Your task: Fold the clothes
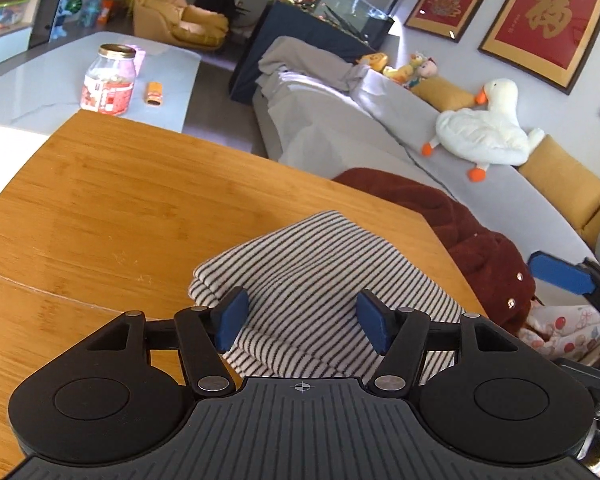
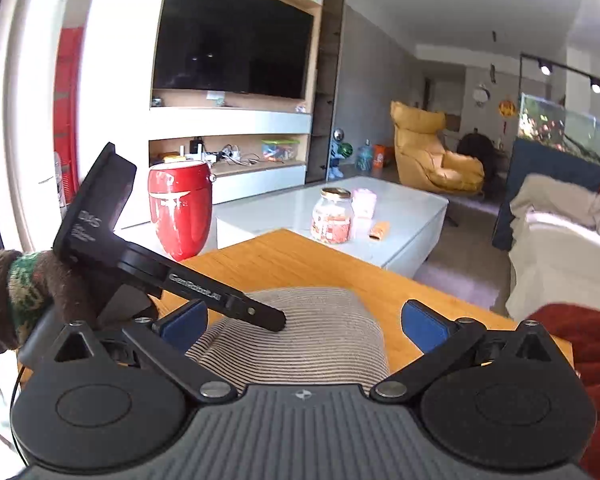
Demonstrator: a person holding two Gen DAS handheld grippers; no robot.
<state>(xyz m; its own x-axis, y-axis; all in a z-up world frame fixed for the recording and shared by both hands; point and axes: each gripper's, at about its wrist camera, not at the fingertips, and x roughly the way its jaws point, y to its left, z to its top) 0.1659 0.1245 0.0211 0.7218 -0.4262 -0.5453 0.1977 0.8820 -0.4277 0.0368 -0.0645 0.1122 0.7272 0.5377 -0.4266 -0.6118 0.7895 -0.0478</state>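
Wooden table [image 1: 100, 200] carries a folded striped garment [image 1: 320, 264]; both the left hand-held gripper [image 1: 302, 316] and right hand-held gripper [image 2: 304, 326] hover over it, fingers apart, holding nothing.

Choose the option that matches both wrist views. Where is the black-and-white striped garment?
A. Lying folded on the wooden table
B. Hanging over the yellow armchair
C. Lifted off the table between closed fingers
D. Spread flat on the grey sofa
A: the black-and-white striped garment lies in a folded bundle on the wooden table, and the left gripper and right gripper are both open above it.
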